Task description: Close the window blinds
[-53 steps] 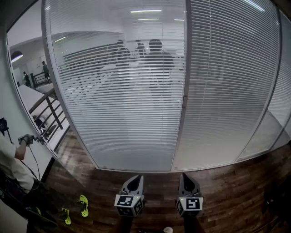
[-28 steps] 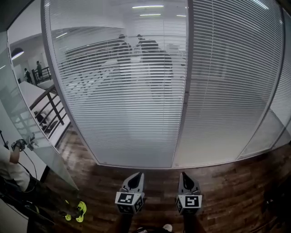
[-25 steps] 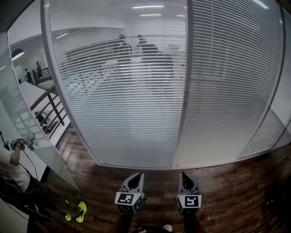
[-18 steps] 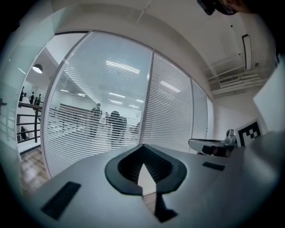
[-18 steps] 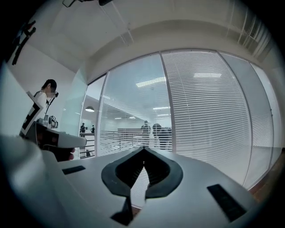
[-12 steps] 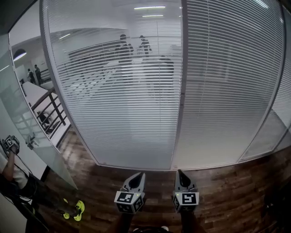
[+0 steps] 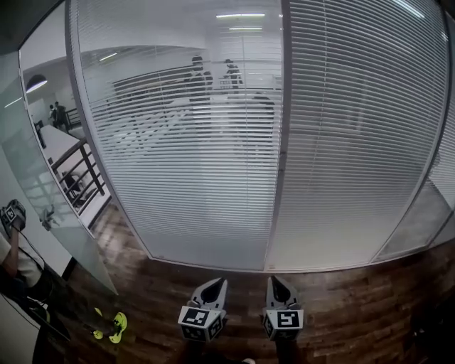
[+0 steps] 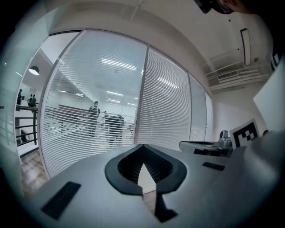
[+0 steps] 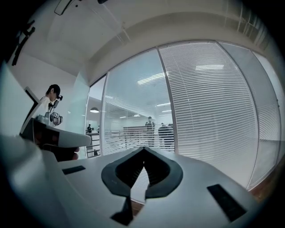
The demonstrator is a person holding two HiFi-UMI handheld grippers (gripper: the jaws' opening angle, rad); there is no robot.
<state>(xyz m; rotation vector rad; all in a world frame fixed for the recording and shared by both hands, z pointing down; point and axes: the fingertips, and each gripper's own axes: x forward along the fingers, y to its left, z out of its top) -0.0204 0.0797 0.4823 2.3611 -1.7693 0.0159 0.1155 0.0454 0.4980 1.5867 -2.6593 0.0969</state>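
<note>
Blinds (image 7: 185,170): hanging at 12 o'clock, well apart, slats running 9-to-3.
Left gripper (image 7: 211,288): sitting nearer the see-through panel; jaws closed, empty.
Right gripper (image 7: 277,286): jaws closed, empty.

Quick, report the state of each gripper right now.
Left gripper: jaws closed, holding nothing.
Right gripper: jaws closed, holding nothing.

I see an office: glass partition walls (image 7: 50,85) with blinds (image 7: 341,142) ahead of my left hand-held gripper (image 7: 213,286), strip lights (image 7: 239,15) beyond.
</note>
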